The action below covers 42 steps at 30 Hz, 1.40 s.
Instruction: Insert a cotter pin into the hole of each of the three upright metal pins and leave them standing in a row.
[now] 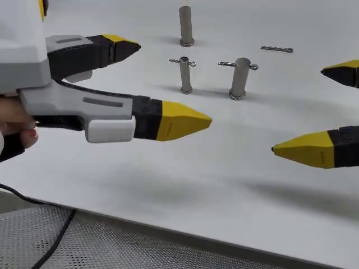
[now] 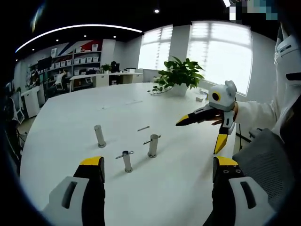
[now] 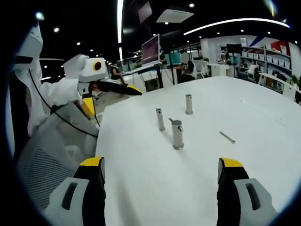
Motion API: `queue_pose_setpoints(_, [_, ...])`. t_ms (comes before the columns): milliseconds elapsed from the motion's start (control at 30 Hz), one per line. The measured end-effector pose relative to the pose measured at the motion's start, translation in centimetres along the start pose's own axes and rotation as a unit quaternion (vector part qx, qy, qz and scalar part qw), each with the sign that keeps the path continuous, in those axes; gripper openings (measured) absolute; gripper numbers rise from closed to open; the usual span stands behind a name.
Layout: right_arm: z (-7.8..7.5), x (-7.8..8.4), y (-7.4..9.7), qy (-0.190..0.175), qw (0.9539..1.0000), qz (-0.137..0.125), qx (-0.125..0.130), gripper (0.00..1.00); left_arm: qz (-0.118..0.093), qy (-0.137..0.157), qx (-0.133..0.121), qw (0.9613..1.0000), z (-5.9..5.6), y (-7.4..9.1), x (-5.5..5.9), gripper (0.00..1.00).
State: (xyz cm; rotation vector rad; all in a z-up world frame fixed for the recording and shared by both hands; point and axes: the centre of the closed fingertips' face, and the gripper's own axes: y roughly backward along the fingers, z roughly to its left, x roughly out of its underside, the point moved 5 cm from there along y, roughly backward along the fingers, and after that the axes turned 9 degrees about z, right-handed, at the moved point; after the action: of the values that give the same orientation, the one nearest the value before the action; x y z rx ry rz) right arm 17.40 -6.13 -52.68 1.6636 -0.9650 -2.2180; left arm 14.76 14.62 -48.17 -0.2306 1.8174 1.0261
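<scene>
Three upright pins stand on the white table (image 1: pixel 224 185), flanged bases down.
- Bare grey cylindrical metal pin (image 1: pixel 186 25): farthest back, hole empty.
- Slim grey metal pin (image 1: pixel 185 74): nearer, directly in front of the bare one. First wire cotter pin (image 1: pixel 182 61) passes crosswise through its top.
- Thick grey metal pin (image 1: pixel 240 78): just beside the slim one, to its right in the head view. Second wire cotter pin (image 1: pixel 230 64) passes through its top and sticks out on both sides.
- Loose wire cotter pin (image 1: pixel 277 49): lies flat on the table behind and right of the thick pin, touching nothing.

The three pins form a corner, not one straight line.

Grippers: the left gripper (image 1: pixel 175 83) has black jaws with yellow tips, spread wide, with nothing between them. It hangs above the table, left of the pins and nearer than them. The right gripper (image 1: pixel 297 110) also has its jaws wide and empty, and is on the right side, apart from the thick pin.

Room: bare white tabletop lies between the two grippers and in front of the pins. The loose cotter pin has free surface on all sides. The table's near edge runs slantwise across the bottom of the head view. Below it are a grey perforated surface (image 1: pixel 112 246) and a black cable (image 1: pixel 56 235). In the left gripper view a green potted plant (image 2: pixel 181 75) stands at the far side of the table, well apart from the pins.
</scene>
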Motion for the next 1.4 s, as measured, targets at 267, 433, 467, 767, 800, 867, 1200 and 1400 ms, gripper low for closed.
queue_pose_setpoints(267, [-0.1,0.9,0.3,-0.021,0.9997,0.009,0.007,0.97,-0.041,0.007,-0.005,0.9991,2.2,-0.8,-2.7,0.88])
queue_pose_setpoints(433, [0.2,1.1,0.6,-0.022,0.9997,0.011,0.007,0.96,-0.055,0.004,-0.01,0.9984,4.3,-1.5,-4.1,0.82])
queue_pose_setpoints(467, [0.3,1.2,0.6,-0.022,0.9997,0.011,0.007,0.96,-0.059,0.005,-0.009,0.9982,4.6,-1.6,-4.4,0.81])
queue_pose_setpoints(767, [0.2,1.5,1.1,-0.025,0.9993,0.017,0.02,0.96,-0.071,-0.001,-0.019,0.9973,7.4,-3.0,-6.2,0.73])
queue_pose_setpoints(800, [0.2,1.5,1.2,-0.025,0.9993,0.017,0.021,0.96,-0.073,-0.001,-0.02,0.9971,7.7,-3.1,-6.4,0.71])
queue_pose_setpoints(867, [0.2,1.6,1.2,-0.025,0.9993,0.017,0.022,0.96,-0.077,-0.004,-0.022,0.9968,8.3,-3.6,-6.7,0.65])
queue_pose_setpoints(1200, [0.5,1.6,1.4,-0.038,0.9991,0.011,0.017,0.94,-0.059,-0.02,-0.032,0.9975,11.4,-6.4,-6.9,0.48])
queue_pose_setpoints(1400, [0.2,1.6,1.4,-0.047,0.9987,0.006,0.019,0.95,-0.037,-0.025,-0.036,0.9984,12.8,-7.8,-6.1,0.42])
